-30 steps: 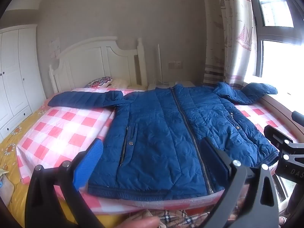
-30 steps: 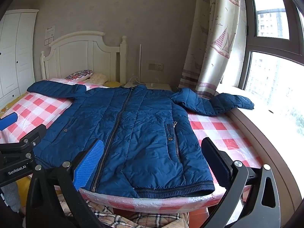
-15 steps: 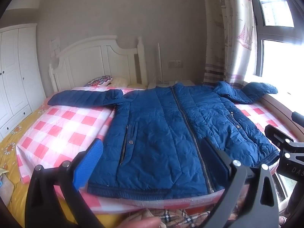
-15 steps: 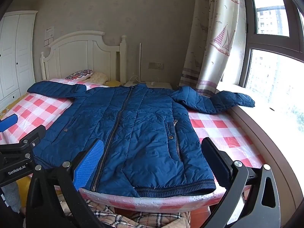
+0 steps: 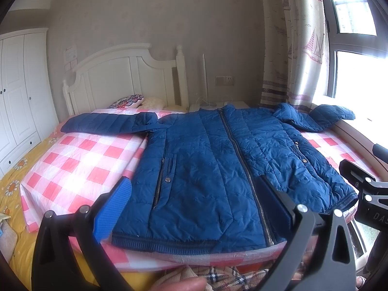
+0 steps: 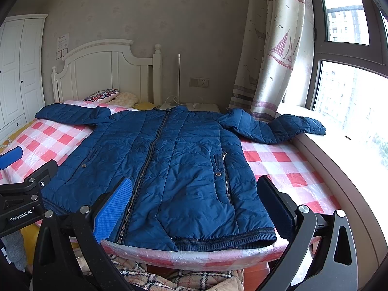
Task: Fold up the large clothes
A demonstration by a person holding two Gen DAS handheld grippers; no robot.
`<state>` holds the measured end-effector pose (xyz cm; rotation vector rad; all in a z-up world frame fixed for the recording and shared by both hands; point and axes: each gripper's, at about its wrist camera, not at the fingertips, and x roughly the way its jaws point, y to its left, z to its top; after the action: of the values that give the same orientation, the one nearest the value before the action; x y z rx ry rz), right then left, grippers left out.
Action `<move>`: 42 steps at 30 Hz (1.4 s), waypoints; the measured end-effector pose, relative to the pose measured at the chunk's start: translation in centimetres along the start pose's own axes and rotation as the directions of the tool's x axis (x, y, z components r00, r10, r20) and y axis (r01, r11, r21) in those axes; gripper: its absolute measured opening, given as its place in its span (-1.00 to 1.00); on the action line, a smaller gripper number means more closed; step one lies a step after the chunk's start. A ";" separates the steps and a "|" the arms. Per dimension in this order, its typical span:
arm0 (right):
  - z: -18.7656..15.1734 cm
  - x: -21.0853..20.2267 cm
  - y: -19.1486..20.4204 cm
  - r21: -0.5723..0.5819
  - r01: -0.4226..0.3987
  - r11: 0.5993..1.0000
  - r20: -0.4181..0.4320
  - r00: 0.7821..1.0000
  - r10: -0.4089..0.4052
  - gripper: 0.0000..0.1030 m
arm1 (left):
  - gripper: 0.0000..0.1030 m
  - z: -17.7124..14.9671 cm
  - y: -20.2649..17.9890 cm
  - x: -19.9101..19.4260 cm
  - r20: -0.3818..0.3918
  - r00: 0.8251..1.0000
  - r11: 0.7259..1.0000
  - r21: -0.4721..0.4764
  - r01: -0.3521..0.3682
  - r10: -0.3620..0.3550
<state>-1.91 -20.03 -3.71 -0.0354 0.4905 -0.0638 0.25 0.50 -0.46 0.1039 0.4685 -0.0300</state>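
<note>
While both the left gripper (image 5: 191, 203) and right gripper (image 6: 194, 201) hover wide open and empty, the jacket (image 6: 169, 165) ahead of their fingers lies unfolded, so gripping a sleeve looks next.

Bright window (image 6: 351, 101) glare; fisheye-bent, dark-vignetted edges.

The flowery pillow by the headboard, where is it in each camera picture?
Left wrist view: the flowery pillow lies upper left of middle, under the white headboard.
Right wrist view: the flowery pillow lies upper left.
Shared landmark: the blue jacket; its sleeve reaches below the pillow.
</note>
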 end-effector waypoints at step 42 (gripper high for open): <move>-0.6 0.5 0.1 0.014 -0.015 1.000 -0.020 1.000 0.016 0.91 | 0.97 -0.9 0.2 0.6 -0.023 1.000 1.000 -0.006 0.004 -0.004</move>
<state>-1.71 -20.03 -4.49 -0.0172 0.5101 -0.0523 0.37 0.75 -1.55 0.0978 0.4919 -0.0318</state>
